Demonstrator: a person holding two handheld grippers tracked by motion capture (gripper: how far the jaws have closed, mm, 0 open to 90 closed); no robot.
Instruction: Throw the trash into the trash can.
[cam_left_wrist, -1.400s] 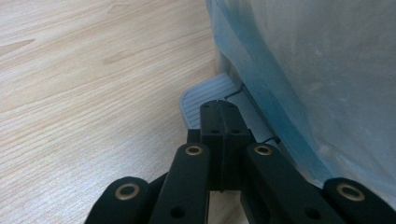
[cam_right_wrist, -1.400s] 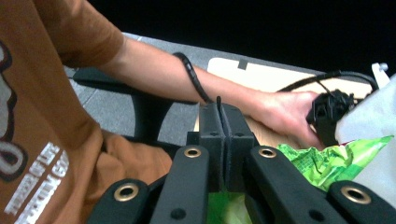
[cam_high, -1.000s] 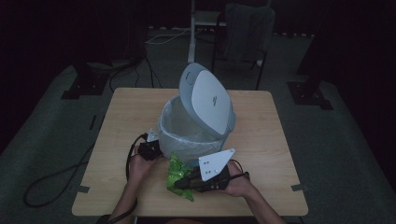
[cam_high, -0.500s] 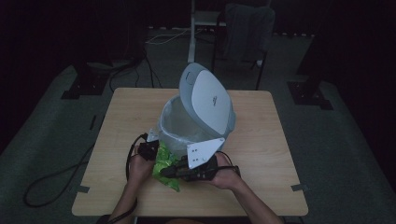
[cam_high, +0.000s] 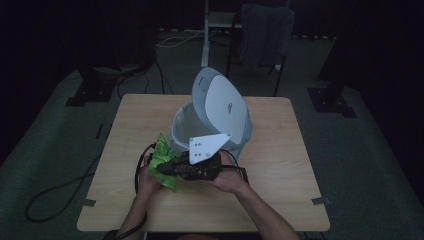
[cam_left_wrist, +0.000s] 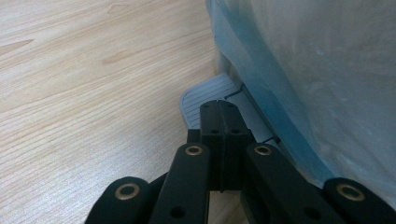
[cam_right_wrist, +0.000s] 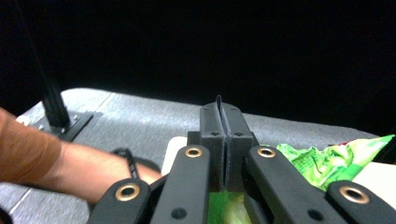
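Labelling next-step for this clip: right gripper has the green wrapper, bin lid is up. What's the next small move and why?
Probably lift the green wrapper up and forward over the bin rim. The right gripper is shut on it, but it sits at the bin's near-left side, outside the opening. The lid stands open, and the left gripper, shut, is down on the pedal.

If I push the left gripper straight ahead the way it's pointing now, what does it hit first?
Most likely the bin's grey foot pedal, just beyond the shut left gripper, low on the table. The liner-covered bin wall is close on one side; depth is hard to judge.
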